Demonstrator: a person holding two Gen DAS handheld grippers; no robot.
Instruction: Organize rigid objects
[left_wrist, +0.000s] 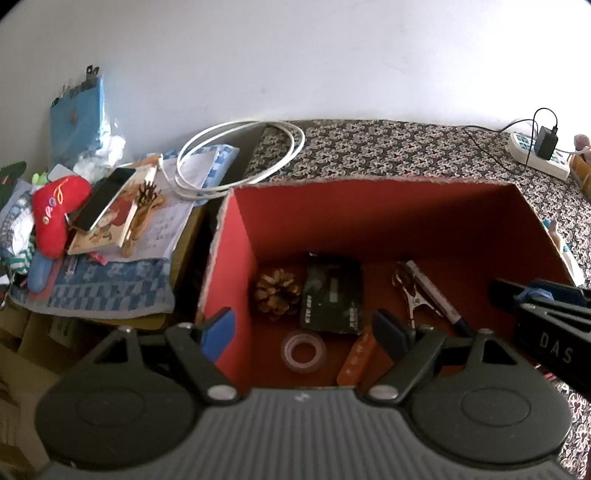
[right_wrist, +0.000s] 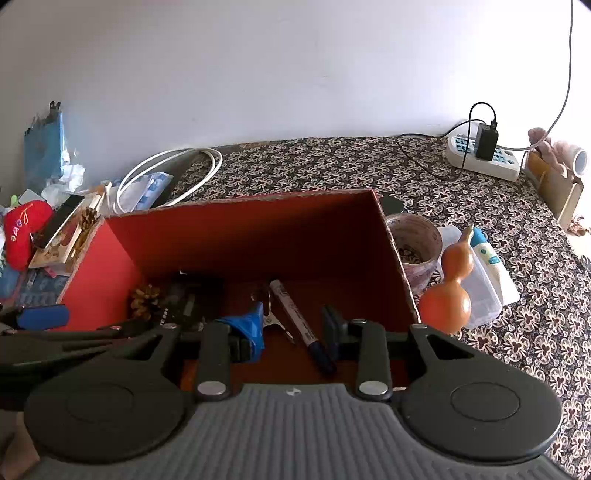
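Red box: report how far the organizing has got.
Done: the red box already holds a pine cone, black card, tape roll, orange piece, metal clip and marker. In hand: nothing; left gripper and right gripper hover open. Left: orange gourd and jar outside.

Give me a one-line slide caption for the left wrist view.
Open left hand-held gripper above a red-lined cardboard box holding a brown pine cone, clear tape roll and black marker.
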